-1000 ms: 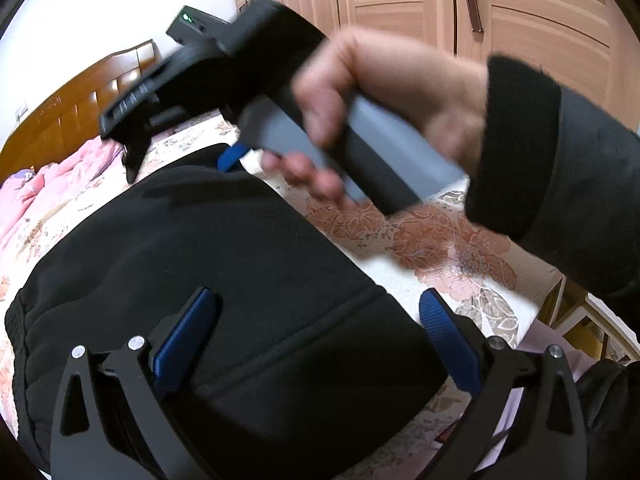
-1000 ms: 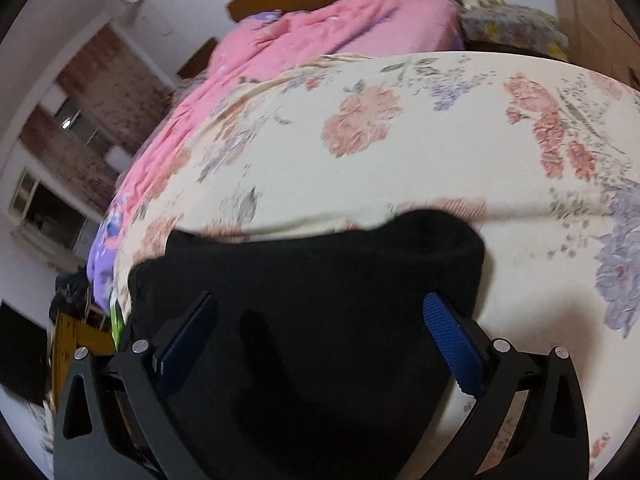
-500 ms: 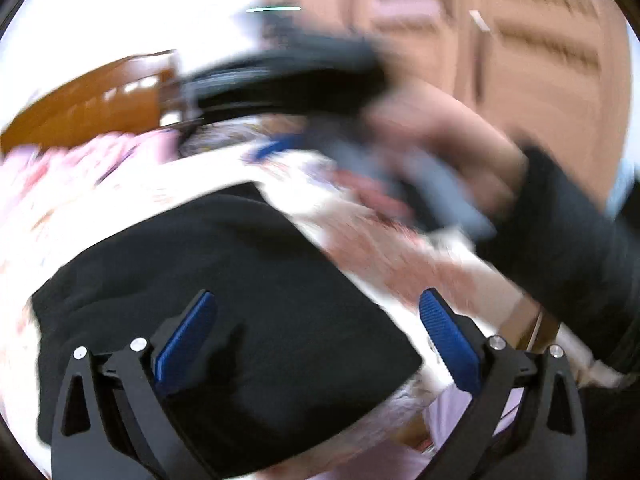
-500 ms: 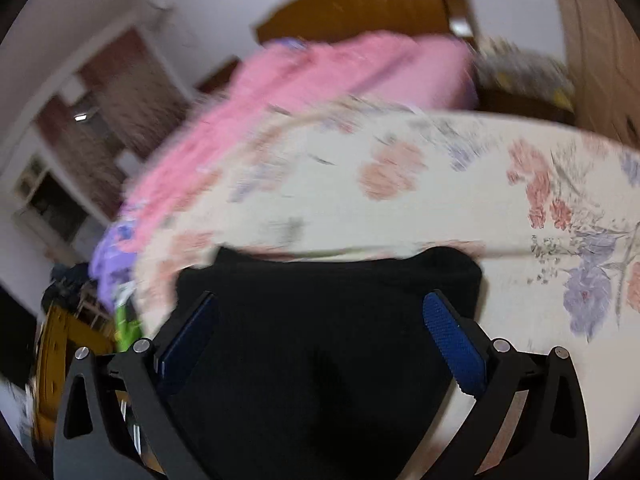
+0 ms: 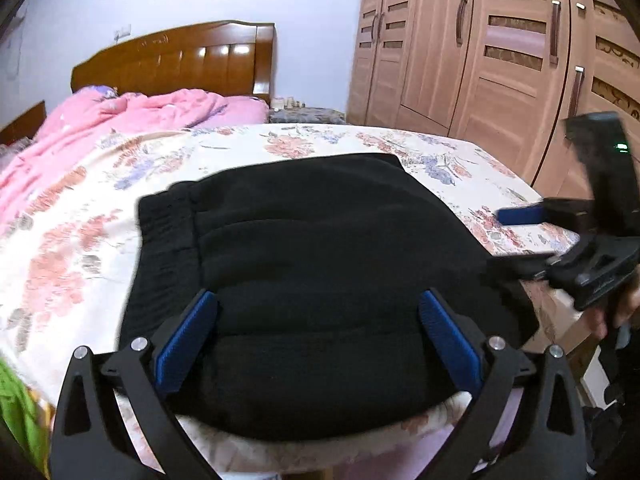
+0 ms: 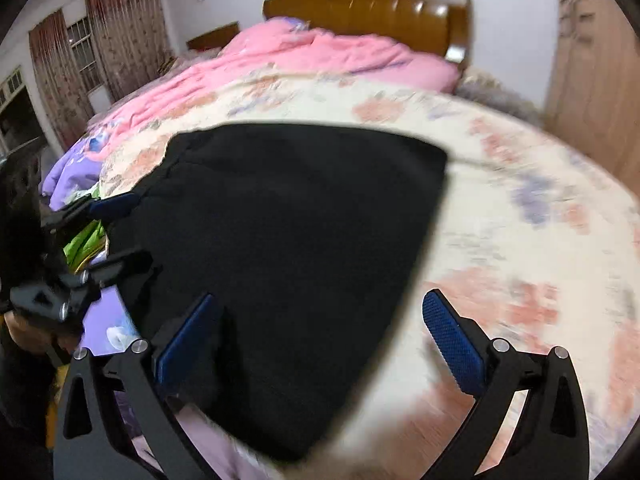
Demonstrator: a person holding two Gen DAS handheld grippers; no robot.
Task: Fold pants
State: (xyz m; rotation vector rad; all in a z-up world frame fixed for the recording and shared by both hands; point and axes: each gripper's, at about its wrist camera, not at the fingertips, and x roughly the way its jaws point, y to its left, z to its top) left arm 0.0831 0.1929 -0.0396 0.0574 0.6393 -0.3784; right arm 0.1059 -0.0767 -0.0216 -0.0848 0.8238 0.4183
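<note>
The black pants lie folded into a compact rectangle on the floral bedsheet, near the bed's front edge; they also show in the right wrist view. My left gripper is open and empty, hovering just above the near edge of the pants. My right gripper is open and empty, above the pants' near right corner. Each gripper shows in the other's view: the right one at the right edge, the left one at the left edge.
A pink quilt is bunched at the head of the bed before the wooden headboard. A wooden wardrobe stands to the right. Green cloth lies off the bed's left side. Curtained windows are at far left.
Both grippers have pulled back and swung apart from the pants. The right gripper and hand moved from the middle of the left wrist view to its right edge. The pants stay folded.
</note>
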